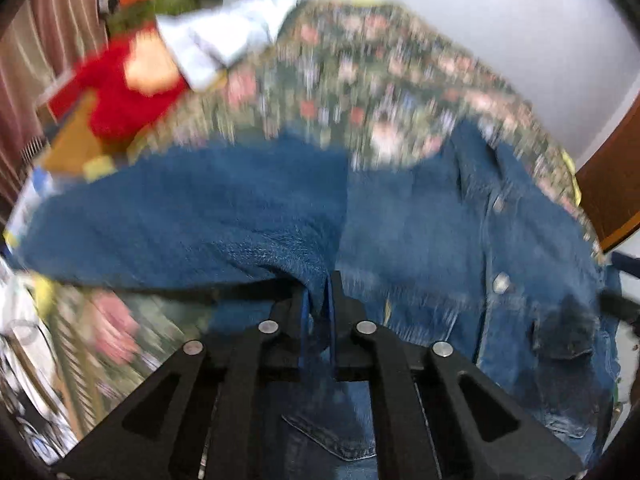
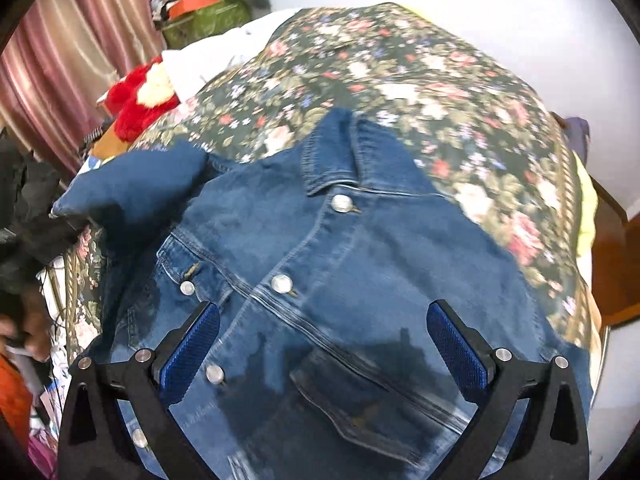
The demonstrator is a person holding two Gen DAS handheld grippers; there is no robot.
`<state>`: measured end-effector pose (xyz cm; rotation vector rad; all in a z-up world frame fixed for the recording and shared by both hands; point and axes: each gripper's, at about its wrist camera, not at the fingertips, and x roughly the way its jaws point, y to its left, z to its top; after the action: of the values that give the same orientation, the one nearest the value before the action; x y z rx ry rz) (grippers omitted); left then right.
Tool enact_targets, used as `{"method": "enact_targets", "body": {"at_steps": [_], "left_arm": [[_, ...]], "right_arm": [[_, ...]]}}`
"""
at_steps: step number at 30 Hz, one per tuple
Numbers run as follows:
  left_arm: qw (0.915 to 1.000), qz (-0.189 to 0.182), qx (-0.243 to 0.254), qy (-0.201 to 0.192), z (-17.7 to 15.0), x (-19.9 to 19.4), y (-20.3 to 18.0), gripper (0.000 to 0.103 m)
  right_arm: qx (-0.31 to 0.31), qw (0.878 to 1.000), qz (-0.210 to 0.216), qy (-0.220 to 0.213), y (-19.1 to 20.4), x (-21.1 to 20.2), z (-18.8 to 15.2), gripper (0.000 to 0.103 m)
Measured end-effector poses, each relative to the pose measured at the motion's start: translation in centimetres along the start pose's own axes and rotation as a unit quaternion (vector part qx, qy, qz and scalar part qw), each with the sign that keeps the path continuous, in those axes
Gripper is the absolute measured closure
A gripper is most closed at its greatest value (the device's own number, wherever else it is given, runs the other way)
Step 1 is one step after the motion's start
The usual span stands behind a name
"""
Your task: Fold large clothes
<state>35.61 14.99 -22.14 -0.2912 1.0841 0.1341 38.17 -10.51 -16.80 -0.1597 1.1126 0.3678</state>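
— Black links and blue pads fill the bottom of the left view. Is that left claw closed?

— Yes, its jaws are pinched together on a fold of blue denim, a sleeve by the look of it, which runs from the tips out to the left across the picture.

— And the jacket itself?

— It lies front up on a bed with a dark floral cover. The collar points away from the camera and the metal buttons run down the placket toward the right claw.

— What is the right claw doing?

— Its jaws stand wide apart, nothing between the pads. It hangs over the chest of the jacket, one pad over the button row, the other over the far panel, with a flap pocket lying between and below them. Whether it touches the cloth I cannot tell; its shadow falls on the denim under it.

— Anything else on the bed?

— At the far left corner, a red plush thing and some white cloth beside it, both well apart from the jacket. Pink curtains hang behind. The left view is blurred, so small detail there is lost.

— Where is the sleeve in the right view?

— Up at the left, raised off the cover.
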Motion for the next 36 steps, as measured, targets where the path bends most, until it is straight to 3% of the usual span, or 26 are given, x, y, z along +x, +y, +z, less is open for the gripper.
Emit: {"method": "enact_targets", "body": {"at_steps": [3,5,8,10,12,16,20,24,26,29,31,33,36], "left_arm": [[0.9969,-0.023,-0.052,0.054,-1.7,2.9,1.5,0.087],[0.9941,-0.037,-0.081,0.062,-2.4,3.0,2.5,0.071],[0.9896,-0.08,-0.103,0.06,-2.9,1.4,3.9,0.065],[0.9899,-0.087,-0.102,0.047,-3.0,-0.4,4.6,0.047],[0.9908,-0.082,-0.107,0.008,-3.0,-3.0,5.7,0.037],[0.9808,-0.097,-0.166,-0.033,-2.7,-5.8,10.1,0.032],[0.9622,-0.1,-0.251,-0.033,-2.0,-4.8,15.3,0.032],[0.9474,-0.115,-0.298,-0.017,-1.7,-2.2,18.1,0.032],[0.9449,-0.113,-0.306,-0.024,-1.2,-1.5,18.5,0.034],[0.9548,-0.067,-0.286,-0.045,0.1,-1.5,18.8,0.05],[0.9676,0.011,-0.245,-0.061,1.6,-1.7,17.8,0.084],[0.973,0.084,-0.195,-0.091,2.8,-2.7,16.5,0.09],[0.9721,0.121,-0.143,-0.142,4.1,-5.6,14.4,0.093]], "right_arm": [[0.017,1.0,-0.001,-0.003,-1.5,-1.2,-0.9,0.0],[0.029,1.0,0.002,-0.005,-2.5,-1.8,-1.4,0.0],[0.041,0.999,0.005,-0.009,-3.3,-2.3,-1.8,0.0],[0.047,0.999,0.007,-0.01,-3.6,-2.4,-1.8,0.0],[0.055,0.998,0.011,-0.011,-3.9,-2.3,-1.7,0.0],[0.067,0.997,0.025,-0.01,-3.9,-1.8,-1.3,0.0],[0.068,0.997,0.034,-0.003,-3.1,-0.7,-0.9,0.0],[0.058,0.998,0.033,0.005,-2.4,0.2,-0.8,0.0],[0.051,0.998,0.029,0.008,-2.1,0.6,-0.8,0.0],[0.039,0.999,0.018,0.01,-1.8,1.0,-0.9,0.0],[0.037,0.999,0.018,0.012,-1.8,1.2,-0.9,0.0],[0.039,0.999,0.017,0.015,-2.0,1.4,-0.9,0.0],[0.046,0.999,0.017,0.015,-2.6,1.4,-1.1,0.0]]}}
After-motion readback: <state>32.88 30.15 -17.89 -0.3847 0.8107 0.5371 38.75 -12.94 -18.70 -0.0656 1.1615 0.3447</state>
